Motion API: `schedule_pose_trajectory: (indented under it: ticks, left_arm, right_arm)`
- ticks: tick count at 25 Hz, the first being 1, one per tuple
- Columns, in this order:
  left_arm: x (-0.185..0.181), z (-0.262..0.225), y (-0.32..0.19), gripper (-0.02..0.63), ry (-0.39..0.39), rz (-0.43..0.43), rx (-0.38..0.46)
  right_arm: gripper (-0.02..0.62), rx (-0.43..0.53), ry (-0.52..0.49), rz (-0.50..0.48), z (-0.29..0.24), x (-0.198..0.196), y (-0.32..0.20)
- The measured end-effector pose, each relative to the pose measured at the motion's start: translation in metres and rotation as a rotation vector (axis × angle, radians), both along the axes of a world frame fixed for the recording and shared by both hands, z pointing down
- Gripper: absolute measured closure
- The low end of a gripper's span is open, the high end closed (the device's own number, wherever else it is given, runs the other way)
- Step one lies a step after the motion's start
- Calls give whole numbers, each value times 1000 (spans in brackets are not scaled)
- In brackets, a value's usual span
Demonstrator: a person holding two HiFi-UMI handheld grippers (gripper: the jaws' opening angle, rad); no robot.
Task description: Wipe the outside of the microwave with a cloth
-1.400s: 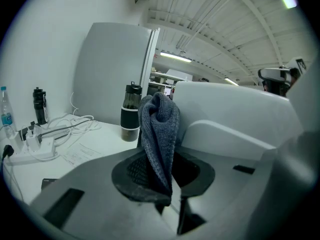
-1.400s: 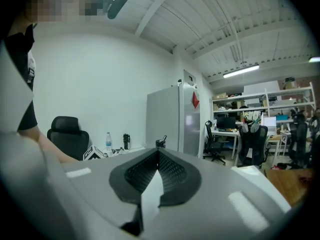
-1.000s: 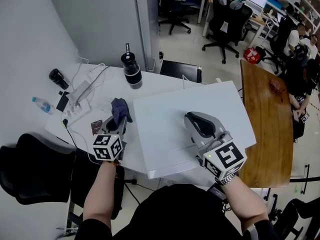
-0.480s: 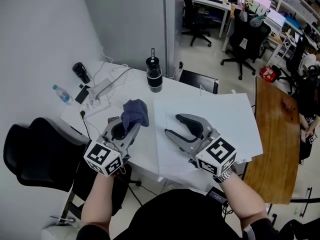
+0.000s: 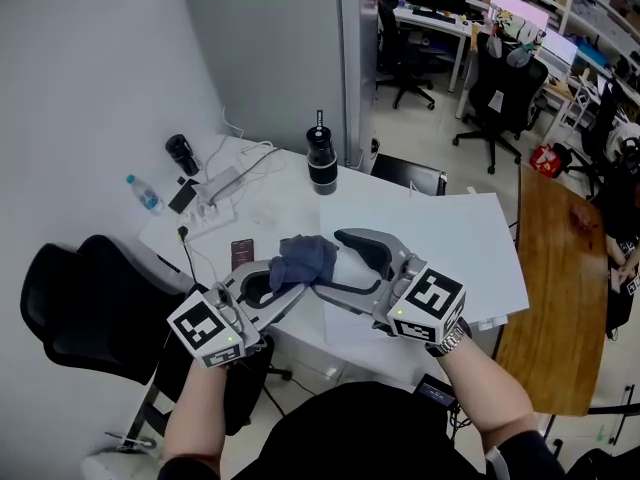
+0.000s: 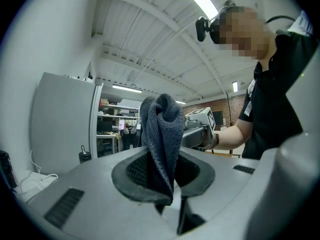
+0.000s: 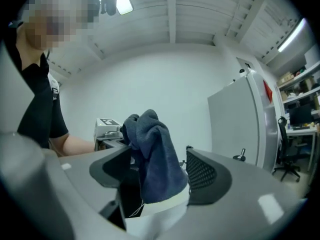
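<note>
A dark blue cloth [image 5: 305, 260] hangs bunched in the air between my two grippers, in front of the white microwave [image 5: 450, 238] on the table. My left gripper [image 5: 290, 286] is shut on the cloth [image 6: 162, 134], pinching its lower folds between the pads. My right gripper [image 5: 330, 263] faces it from the right. Its jaws have just been opening and now stand wide on either side of the cloth [image 7: 155, 159], with the pads off it. In the right gripper view the left gripper's marker cube [image 7: 107, 126] shows just behind the cloth.
On the white table [image 5: 270, 208] to the left lie a power strip with cables [image 5: 215, 190], a water bottle [image 5: 143, 192], a black cup [image 5: 182, 154], a phone [image 5: 243, 254] and a black flask [image 5: 322, 163]. A black chair [image 5: 90, 308] stands lower left, a wooden table [image 5: 555, 288] to the right.
My left gripper has lifted the cloth and carried it right, toward the right gripper. The right gripper came off the microwave top, moved left and opened around the cloth.
</note>
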State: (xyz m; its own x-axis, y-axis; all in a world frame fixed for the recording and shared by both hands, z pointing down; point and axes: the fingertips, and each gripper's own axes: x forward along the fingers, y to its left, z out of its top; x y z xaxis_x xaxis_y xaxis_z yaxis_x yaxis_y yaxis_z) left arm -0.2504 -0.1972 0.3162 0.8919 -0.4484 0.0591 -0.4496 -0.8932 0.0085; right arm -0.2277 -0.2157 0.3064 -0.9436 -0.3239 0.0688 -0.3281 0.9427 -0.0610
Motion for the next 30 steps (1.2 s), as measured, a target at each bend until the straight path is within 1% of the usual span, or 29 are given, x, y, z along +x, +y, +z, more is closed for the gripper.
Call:
schedule_pose_trajectory:
  ticks: [4, 5, 6, 7, 8, 11, 13, 14, 18, 20, 23, 26, 28, 30]
  left_arm:
    - [11, -1, 17, 526, 6, 81, -18]
    - [12, 0, 20, 526, 4, 99, -25]
    - [13, 1, 21, 526, 1, 110, -30]
    - [13, 2, 21, 525, -3, 115, -31]
    - [14, 3, 20, 525, -9, 115, -30]
    - [14, 5, 16, 525, -37, 100, -14]
    - [16, 8, 15, 523, -59, 90, -3]
    - [17, 9, 15, 517, -66, 86, 0]
    - [18, 17, 9, 511, -86, 53, -1]
    - [16, 21, 5, 491, -87, 23, -7]
    - [5, 21, -2, 486, -67, -43, -4]
    - [-10, 19, -13, 490, -35, -120, 13]
    - [-15, 16, -16, 519, -15, -145, 27]
    - [-15, 13, -17, 553, 5, -151, 41]
  right_arm:
    - [258, -29, -11, -120, 0, -3, 24]
    - [268, -39, -12, -150, 1, -4, 30]
    - [296, -46, -11, -172, 2, -5, 34]
    - [305, -46, -7, -187, 2, -6, 37]
    - [350, -43, -1, -192, 2, -7, 39]
    - [399, -37, 17, -180, 4, -5, 39]
    - [434, -33, 33, -157, 6, -2, 38]
    - [473, -31, 40, -141, 8, 1, 36]
    - [507, -32, 86, -53, 16, 6, 24]
    - [516, -53, 117, 14, 24, 11, 15]
    - [521, -107, 174, 120, 39, 24, 0]
    - [522, -166, 241, 181, 59, 29, -12]
    - [522, -196, 296, 209, 74, 27, -18]
    - [522, -211, 354, 237, 87, 26, -23]
